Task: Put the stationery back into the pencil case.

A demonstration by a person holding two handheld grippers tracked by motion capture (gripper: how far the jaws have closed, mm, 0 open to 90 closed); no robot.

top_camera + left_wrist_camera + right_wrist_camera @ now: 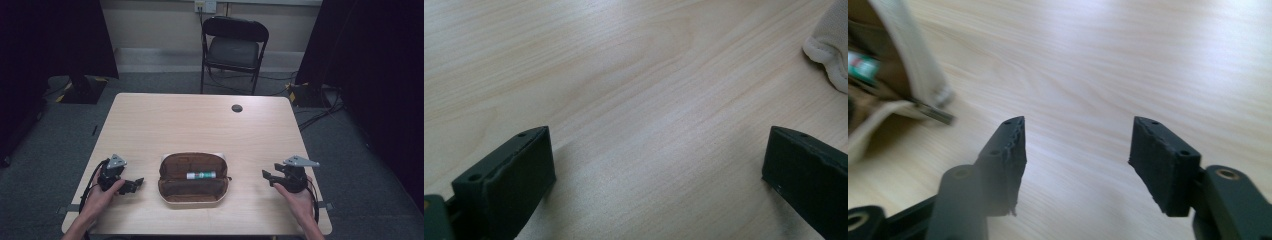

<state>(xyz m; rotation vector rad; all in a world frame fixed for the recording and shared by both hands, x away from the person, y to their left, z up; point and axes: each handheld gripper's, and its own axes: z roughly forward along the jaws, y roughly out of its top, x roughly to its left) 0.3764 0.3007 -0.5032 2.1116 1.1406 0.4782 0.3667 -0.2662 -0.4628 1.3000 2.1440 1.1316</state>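
Left hand (102, 192): forearm enters from the bottom left of the high view, palm wrapped round the left gripper (134, 185), which lies low over the table (190, 120) and points right, toward the case (193, 176). In the left gripper view its jaws stand wide apart with only bare wood between them. They hold nothing and press on nothing. The pale edge of the case shows at the upper right of that view, clear of the jaws.

Right hand (295, 192): forearm enters from the bottom right, hand under and behind the right gripper (267, 176), which points left, toward the case, with its grey plate on top. In the right gripper view the jaws are parted about halfway, bare table between them, nothing gripped. The picture is slightly blurred. The case's end and its zip pull (935, 112) lie at the upper left of that view, near the left jaw but apart from it.

Case: brown inside, pale outside, lying open at the near middle of the table, between the two grippers and touched by neither. A white tube (201, 175) with a green band lies inside it, lengthwise, right of centre. A sliver of the green label also shows at the left edge of the right gripper view.

Chair (234, 47) stands beyond the far table edge.
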